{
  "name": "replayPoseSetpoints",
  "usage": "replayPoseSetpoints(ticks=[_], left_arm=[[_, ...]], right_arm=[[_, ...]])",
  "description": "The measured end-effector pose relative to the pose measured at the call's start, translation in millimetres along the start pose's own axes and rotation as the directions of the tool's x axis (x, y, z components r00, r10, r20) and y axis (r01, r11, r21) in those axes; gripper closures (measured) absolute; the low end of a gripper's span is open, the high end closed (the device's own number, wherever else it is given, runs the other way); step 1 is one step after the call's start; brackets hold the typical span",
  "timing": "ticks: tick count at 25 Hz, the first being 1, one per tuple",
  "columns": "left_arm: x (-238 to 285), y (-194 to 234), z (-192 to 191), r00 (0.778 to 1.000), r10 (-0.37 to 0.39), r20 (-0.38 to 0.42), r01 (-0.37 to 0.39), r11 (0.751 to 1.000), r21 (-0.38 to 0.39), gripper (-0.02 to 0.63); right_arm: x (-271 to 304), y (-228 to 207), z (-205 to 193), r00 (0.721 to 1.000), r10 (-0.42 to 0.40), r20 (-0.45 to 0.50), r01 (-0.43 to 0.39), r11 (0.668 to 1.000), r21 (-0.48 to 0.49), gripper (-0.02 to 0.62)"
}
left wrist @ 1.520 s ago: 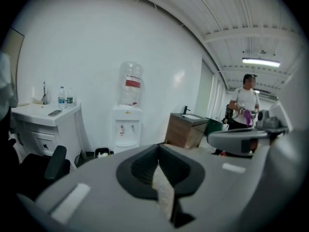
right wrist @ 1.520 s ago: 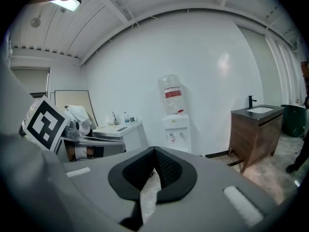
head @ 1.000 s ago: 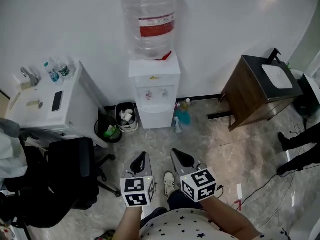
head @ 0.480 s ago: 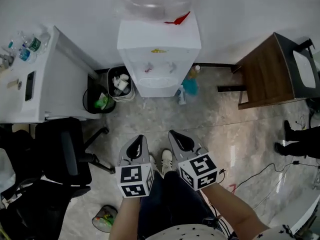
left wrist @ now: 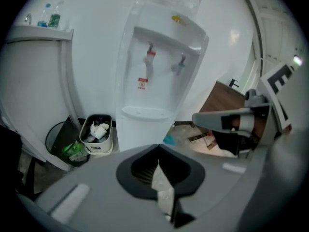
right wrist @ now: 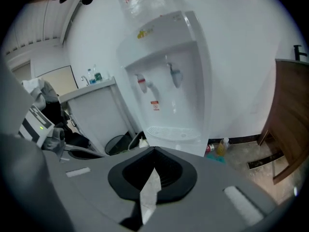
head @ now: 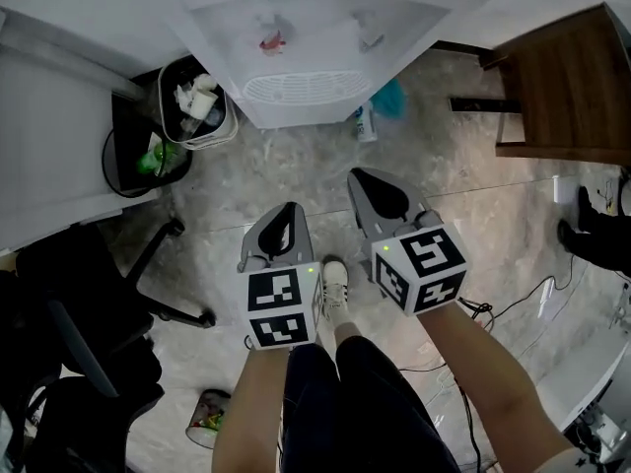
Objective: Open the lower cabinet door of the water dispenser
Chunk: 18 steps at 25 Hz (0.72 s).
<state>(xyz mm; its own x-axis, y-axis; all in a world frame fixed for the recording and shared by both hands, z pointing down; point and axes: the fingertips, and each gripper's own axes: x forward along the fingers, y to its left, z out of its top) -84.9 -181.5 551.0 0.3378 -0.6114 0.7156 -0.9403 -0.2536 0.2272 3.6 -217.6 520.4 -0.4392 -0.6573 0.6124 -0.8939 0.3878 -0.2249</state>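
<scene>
The white water dispenser point(head: 306, 28) stands at the top of the head view, with a red tap point(head: 273, 39), a blue tap point(head: 370, 37) and a drip tray point(head: 306, 87). Its lower cabinet door point(left wrist: 139, 135) shows below the tray in the left gripper view; from above it is foreshortened out of sight. My left gripper point(head: 288, 208) and right gripper point(head: 357, 172) hover side by side over the floor, short of the dispenser. Both point at it, both are shut and hold nothing. In the gripper views, the jaws of the left gripper point(left wrist: 158, 146) and the right gripper point(right wrist: 154, 149) meet at a point.
A white bin of rubbish point(head: 194, 103) and a black bin with a green bag point(head: 138, 151) stand left of the dispenser, beside a white counter point(head: 49, 136). A spray bottle point(head: 365, 124) lies at its right foot. A wooden cabinet point(head: 567, 87) is right, an office chair point(head: 89, 304) left.
Both grippers have sunk and moved toward the dispenser, still shut. The view has dropped closer: the dispenser fills the top and its bottle has left the head view.
</scene>
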Motion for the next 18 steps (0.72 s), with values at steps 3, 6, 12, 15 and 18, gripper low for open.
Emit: replayPoseSetpoints(ticks=[3,6,12,15,18], left_arm=[[42.4,10.8,-22.2,1.0,-0.001,-0.016,0.001,1.0,0.008,0.6],[74.4,19.5,-34.8,1.0,-0.013,-0.017,0.012,0.999,-0.039,0.6],[110.4,22.2,-40.0,0.998,-0.048,-0.038,0.046,0.997,-0.058,0.6],[118.4,18.2,-34.0,0.996,-0.071,-0.045,0.07,0.997,-0.028,0.6],[122.3,14.3,-34.4,0.995,-0.082,-0.06,0.081,0.996,-0.021,0.6]], right_arm=[[52.6,-33.6,-38.8,0.999,-0.047,-0.027,0.047,0.999,-0.007,0.601],[100.4,-75.6,-67.7,0.994,-0.076,-0.079,0.073,0.996,-0.051,0.601],[160.9,-146.5,-80.3,0.982,-0.105,-0.154,0.075,0.979,-0.188,0.408],[177.8,-167.4,-64.1,0.978,-0.129,-0.165,0.086,0.965,-0.247,0.308],[188.3,-175.7,-52.9,0.977,-0.135,-0.168,0.093,0.967,-0.236,0.302]])
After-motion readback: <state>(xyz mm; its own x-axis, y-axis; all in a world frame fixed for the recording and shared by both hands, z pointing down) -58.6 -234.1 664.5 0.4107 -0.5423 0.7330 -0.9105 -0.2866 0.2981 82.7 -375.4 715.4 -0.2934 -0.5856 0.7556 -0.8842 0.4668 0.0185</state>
